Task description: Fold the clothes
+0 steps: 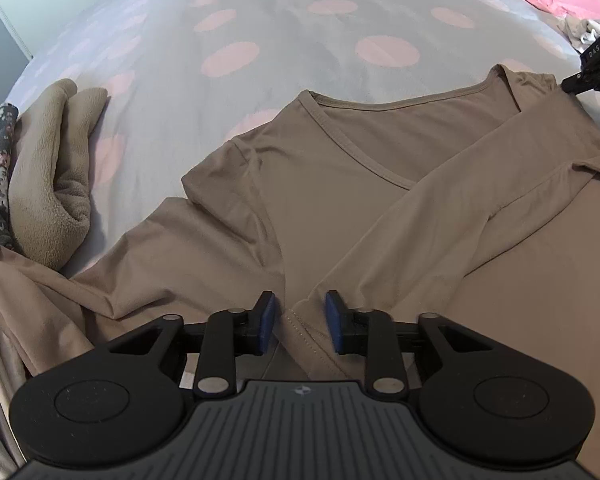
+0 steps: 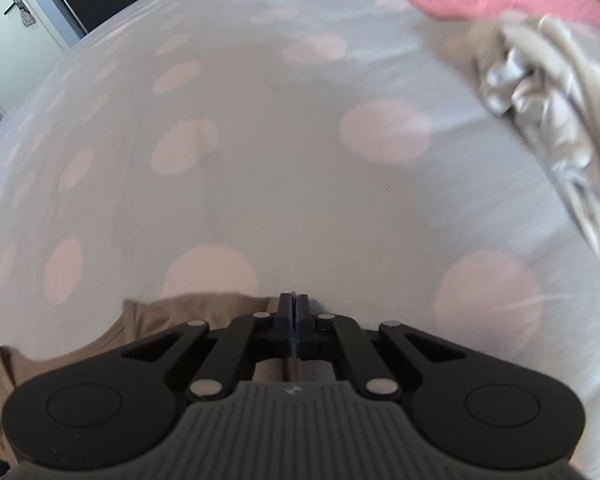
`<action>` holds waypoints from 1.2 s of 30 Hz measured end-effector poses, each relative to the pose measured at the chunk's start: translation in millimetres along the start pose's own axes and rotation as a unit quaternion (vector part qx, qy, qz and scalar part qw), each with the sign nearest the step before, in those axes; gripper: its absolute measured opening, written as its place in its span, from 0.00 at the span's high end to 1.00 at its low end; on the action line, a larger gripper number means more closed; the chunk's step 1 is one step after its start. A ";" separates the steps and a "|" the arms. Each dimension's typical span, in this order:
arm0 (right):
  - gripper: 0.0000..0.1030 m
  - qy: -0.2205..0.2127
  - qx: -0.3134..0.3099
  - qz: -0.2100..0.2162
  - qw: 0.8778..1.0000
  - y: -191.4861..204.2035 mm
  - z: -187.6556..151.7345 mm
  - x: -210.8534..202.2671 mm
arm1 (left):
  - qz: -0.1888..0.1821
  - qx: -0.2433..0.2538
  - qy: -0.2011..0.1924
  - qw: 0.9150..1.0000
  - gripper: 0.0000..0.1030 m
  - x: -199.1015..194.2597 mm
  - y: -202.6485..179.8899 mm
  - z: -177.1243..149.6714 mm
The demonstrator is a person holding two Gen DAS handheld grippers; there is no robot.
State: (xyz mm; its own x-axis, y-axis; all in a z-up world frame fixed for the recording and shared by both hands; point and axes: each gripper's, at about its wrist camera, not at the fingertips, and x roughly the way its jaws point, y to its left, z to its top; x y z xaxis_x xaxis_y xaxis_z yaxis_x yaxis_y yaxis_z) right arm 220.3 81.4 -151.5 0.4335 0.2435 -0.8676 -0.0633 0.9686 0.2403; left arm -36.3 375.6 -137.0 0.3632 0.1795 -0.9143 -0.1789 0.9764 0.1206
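Grey bedding with pink dots fills both views. Low centre of the left view, the left gripper stands apart around a sleeve cuff of the tan top. Upper right, the right gripper is pinched together at its shoulder edge.

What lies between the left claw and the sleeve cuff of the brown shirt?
Nothing visible does. The left claw is open right over the brown shirt, with the sleeve cuff lying between its blue pads, which do not press on it.
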 end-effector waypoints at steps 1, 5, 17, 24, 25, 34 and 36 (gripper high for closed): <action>0.98 -0.001 0.007 0.000 1.000 -2.7 1.5 -0.4 | 0.000 -0.007 -0.001 1.000 0.90 -0.8 2.3 0.7; 0.98 0.003 -0.004 -0.002 1.000 -1.3 -0.3 0.8 | -0.006 -0.019 -0.003 1.000 0.90 -4.6 10.4 2.0; 0.98 0.005 -0.004 0.001 1.000 -3.8 0.4 -0.5 | -0.021 0.015 -0.002 1.000 0.98 -6.5 -0.1 2.6; 0.98 -0.002 -0.008 0.001 1.000 -0.8 0.6 -0.2 | 0.017 -0.056 -0.083 0.995 0.98 -29.6 27.2 24.9; 0.98 -0.002 -0.008 0.001 1.000 -0.7 0.7 -0.2 | 0.025 -0.068 -0.092 0.993 0.98 -29.8 31.0 27.9; 0.92 -0.018 -0.033 -0.017 0.999 -5.1 0.2 -16.2 | 0.055 -0.054 -0.072 0.994 0.85 -13.3 26.1 26.8; 0.92 -0.013 -0.035 -0.014 0.999 -9.2 -2.1 -22.6 | 0.053 -0.060 -0.071 0.994 0.81 -17.8 30.1 24.1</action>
State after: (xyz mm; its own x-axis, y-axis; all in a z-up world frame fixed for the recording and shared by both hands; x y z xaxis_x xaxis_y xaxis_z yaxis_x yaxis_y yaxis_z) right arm 209.2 67.1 -135.0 0.4593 0.2156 -0.8617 -0.1131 0.9764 0.1841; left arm -26.1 404.6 -107.8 0.4610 0.3050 -0.8334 -0.3281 0.9311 0.1593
